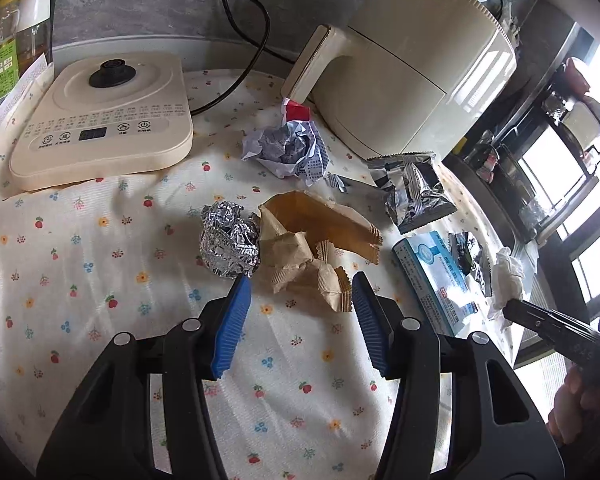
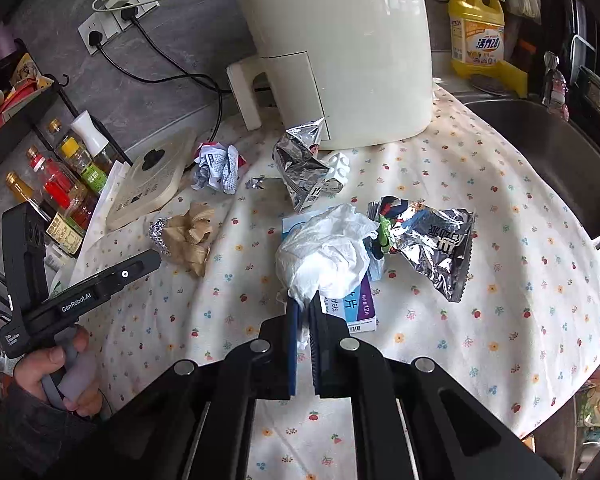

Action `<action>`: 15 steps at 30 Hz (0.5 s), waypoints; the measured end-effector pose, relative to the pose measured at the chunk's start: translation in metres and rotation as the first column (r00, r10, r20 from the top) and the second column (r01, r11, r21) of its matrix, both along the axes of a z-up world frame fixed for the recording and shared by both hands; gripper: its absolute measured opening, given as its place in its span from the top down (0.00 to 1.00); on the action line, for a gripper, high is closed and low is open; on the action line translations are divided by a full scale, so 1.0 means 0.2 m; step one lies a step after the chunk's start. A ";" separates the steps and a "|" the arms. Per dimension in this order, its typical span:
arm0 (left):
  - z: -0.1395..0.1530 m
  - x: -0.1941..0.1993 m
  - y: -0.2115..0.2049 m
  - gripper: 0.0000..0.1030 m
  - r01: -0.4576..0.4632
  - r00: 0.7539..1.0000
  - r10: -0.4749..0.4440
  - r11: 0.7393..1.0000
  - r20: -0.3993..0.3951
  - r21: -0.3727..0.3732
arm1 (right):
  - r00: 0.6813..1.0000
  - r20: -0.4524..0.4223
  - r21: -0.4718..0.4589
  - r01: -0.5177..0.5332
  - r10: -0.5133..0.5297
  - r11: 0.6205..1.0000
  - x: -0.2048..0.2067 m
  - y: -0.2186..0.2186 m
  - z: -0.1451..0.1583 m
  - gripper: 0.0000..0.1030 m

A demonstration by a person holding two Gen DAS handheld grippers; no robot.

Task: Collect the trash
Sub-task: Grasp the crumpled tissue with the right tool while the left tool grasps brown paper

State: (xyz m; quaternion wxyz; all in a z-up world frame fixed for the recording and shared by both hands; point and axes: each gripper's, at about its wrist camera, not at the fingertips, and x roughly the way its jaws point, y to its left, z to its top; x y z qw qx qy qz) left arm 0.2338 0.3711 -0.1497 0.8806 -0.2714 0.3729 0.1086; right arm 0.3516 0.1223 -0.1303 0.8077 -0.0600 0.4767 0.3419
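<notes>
White tissue: crumpled tissue wad [image 2: 328,252] is pinched at its near tail by the right gripper [image 2: 305,312], jaws clenched on it; it sits over a blue-and-purple medicine box [image 2: 358,304].
Left gripper: left gripper [image 1: 300,300] hangs low with jaws released, half spread, pads not pressing anything; the brown paper wrapper [image 1: 312,256] lies just beyond its tips.
Foil ball: crumpled foil ball [image 1: 228,240] touches the wrapper's left side.
Right of middle: silver snack bag [image 2: 432,244] beside the tissue; another foil packet [image 2: 304,168] farther off.
Far: crumpled printed paper [image 1: 288,148], then the cream air fryer [image 1: 420,68] and the flat kettle base [image 1: 100,120] at far left, all on the floral desk cloth [image 1: 100,280].
Risk: thin grip on the tissue's edge may tear or slip on lifting; the left jaws closing could catch the foil ball or bunch the cloth.
</notes>
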 end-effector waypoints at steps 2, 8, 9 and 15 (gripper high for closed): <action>-0.02 0.04 0.01 0.43 0.007 1.000 -0.007 1.000 -0.001 -0.004 | 0.999 0.002 -0.010 0.035 -0.034 0.999 0.02 -0.06 0.00 0.94; -0.05 0.13 0.03 0.40 0.016 1.000 -0.015 1.000 0.006 -0.007 | 0.994 0.002 -0.031 0.106 -0.106 0.994 0.04 -0.18 0.00 0.93; -0.05 0.14 0.03 0.42 0.020 1.000 -0.020 1.000 0.009 -0.011 | 0.994 0.002 -0.034 0.113 -0.113 0.993 0.04 -0.19 0.00 0.93; -0.07 0.12 0.00 0.75 0.031 1.000 -0.031 0.998 0.001 -0.048 | 0.993 0.001 -0.042 0.122 -0.122 0.992 0.02 -0.22 0.00 0.93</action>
